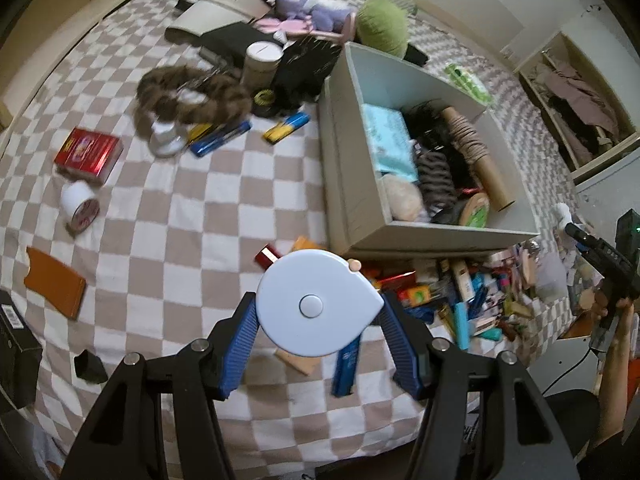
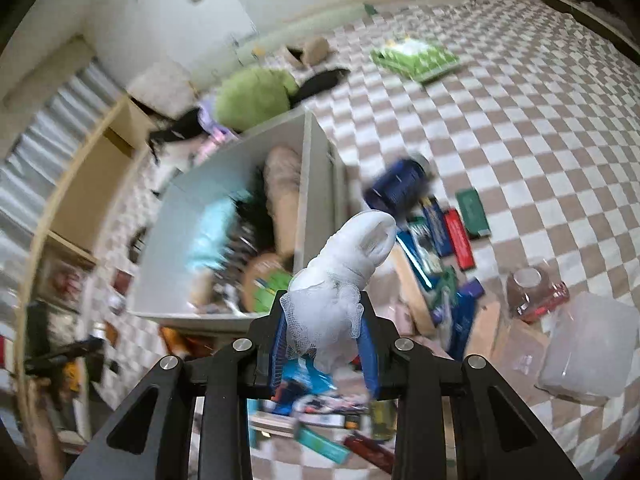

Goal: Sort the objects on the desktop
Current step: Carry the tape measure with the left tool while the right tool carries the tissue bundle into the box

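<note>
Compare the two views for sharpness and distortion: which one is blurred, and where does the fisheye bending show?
Left wrist view: mostly sharp, tape measure crisp; checked cloth lines curve toward the edges. Right wrist view: motion blur smears the box and its contents; only the gauze roll stays fairly clear.

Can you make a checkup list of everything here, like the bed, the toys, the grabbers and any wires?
Surface: checkered blanket, brown and white squares, partly covered with things.
Job's things: grey storage box already holds a teal box, fuzzy items and a cardboard tube; white tape measure; white gauze bundle.
Clutter: red box, tape roll, fur band, a heap of pens and small packs in front of the box.
Grippers: left gripper shut on the tape measure; right gripper shut on the gauze bundle.
Cables: one dark cable at the right edge.
Surroundings: plush toys, open wardrobe.
</note>
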Demonstrator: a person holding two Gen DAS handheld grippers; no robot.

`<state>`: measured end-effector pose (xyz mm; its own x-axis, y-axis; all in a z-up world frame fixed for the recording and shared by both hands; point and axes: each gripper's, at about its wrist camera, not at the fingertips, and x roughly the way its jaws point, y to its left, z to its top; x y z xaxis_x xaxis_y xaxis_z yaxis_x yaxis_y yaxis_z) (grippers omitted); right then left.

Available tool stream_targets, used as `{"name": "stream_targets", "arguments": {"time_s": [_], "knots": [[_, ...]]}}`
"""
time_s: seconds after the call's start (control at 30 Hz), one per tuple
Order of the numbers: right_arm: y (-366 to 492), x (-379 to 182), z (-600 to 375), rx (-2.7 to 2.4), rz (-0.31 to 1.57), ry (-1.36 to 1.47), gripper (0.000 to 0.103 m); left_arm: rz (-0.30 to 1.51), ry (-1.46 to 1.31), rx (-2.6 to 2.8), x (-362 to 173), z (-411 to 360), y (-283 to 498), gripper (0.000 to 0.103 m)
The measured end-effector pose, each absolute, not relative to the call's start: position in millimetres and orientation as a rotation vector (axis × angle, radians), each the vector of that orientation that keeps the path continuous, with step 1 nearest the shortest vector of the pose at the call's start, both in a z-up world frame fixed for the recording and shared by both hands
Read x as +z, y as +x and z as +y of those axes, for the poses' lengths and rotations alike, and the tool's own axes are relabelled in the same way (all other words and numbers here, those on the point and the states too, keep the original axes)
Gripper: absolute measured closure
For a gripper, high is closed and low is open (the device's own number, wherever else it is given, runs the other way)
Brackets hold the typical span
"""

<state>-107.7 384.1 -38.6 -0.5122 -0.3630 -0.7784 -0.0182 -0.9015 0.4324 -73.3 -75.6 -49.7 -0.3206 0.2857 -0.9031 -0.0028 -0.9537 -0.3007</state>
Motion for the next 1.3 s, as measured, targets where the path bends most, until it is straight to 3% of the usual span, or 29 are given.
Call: {"name": "stream_targets", "arguments": {"time_s": [0.7,1.3], "knots": [[-160.2,26.1,320.4,-2.464,-0.598,1.144,0.071,-0.355,-1.534,2.382,-13.0,-3.1,-129.4,0.042],[-262.0,-51.6,303.3,-2.446,-0.643,1.424,0.071,-0.275,-1.579,2.367,-40.8,44.0,-185.2,0.042]]}}
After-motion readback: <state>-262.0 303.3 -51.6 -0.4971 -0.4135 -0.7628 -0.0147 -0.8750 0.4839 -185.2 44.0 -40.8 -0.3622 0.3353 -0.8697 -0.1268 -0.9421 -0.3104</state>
